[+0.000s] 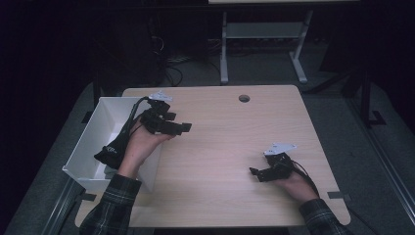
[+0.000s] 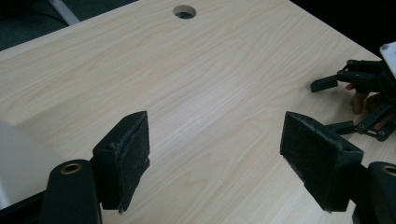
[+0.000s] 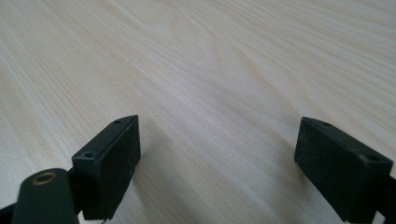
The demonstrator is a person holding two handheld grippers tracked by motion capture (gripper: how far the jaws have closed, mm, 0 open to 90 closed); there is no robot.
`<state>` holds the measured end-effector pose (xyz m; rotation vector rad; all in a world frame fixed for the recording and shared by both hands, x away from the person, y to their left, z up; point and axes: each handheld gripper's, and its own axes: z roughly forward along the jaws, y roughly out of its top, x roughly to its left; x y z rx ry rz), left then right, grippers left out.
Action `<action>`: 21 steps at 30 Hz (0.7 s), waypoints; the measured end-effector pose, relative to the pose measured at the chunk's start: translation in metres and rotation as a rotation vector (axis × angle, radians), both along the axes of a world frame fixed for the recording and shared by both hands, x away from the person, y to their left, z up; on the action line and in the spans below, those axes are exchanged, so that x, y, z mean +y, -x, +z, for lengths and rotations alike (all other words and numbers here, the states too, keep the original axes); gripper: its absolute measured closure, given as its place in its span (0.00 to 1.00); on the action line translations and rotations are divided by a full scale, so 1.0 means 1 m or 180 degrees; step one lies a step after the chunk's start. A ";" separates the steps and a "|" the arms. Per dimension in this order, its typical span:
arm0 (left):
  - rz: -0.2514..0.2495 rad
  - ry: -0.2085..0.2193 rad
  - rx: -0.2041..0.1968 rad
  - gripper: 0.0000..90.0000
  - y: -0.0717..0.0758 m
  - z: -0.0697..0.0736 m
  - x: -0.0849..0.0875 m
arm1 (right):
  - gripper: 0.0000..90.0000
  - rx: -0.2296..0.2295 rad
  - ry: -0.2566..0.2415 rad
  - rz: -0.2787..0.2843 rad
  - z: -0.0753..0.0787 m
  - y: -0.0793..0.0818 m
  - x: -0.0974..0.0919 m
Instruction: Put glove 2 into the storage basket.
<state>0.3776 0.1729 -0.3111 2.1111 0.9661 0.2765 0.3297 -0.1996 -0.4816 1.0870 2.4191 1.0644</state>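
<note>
My left gripper (image 1: 182,128) hangs over the left part of the light wooden table (image 1: 225,137), just right of a white box (image 1: 93,132), and points right. In the left gripper view its jaws (image 2: 215,158) stand wide open, with bare wood between the padded fingers (image 2: 133,154). My right gripper (image 1: 254,172) rests low near the table's front right and points left. Seen from the right gripper view, that gripper (image 3: 217,158) is open too, and nothing lies between its jaws. The left gripper view also catches the right gripper (image 2: 348,100) farther off, with fingers of the hand behind it.
The open white box hangs partly over the table's left edge; its corner (image 2: 14,158) is close beside the left jaw. A round cable hole (image 1: 244,98) (image 2: 184,10) sits near the far edge. A white desk frame (image 1: 264,34) stands on the dark floor beyond.
</note>
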 end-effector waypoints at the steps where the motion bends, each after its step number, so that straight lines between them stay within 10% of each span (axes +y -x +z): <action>1: -0.0019 0.0019 0.0004 0.26 0.001 -0.001 -0.003 | 0.16 0.0000 0.0000 0.0000 0.000 0.000 0.000; 21: -0.0394 0.0062 -0.0027 0.26 0.021 -0.047 -0.050 | 0.16 -0.0002 0.0003 0.0011 0.000 0.000 0.000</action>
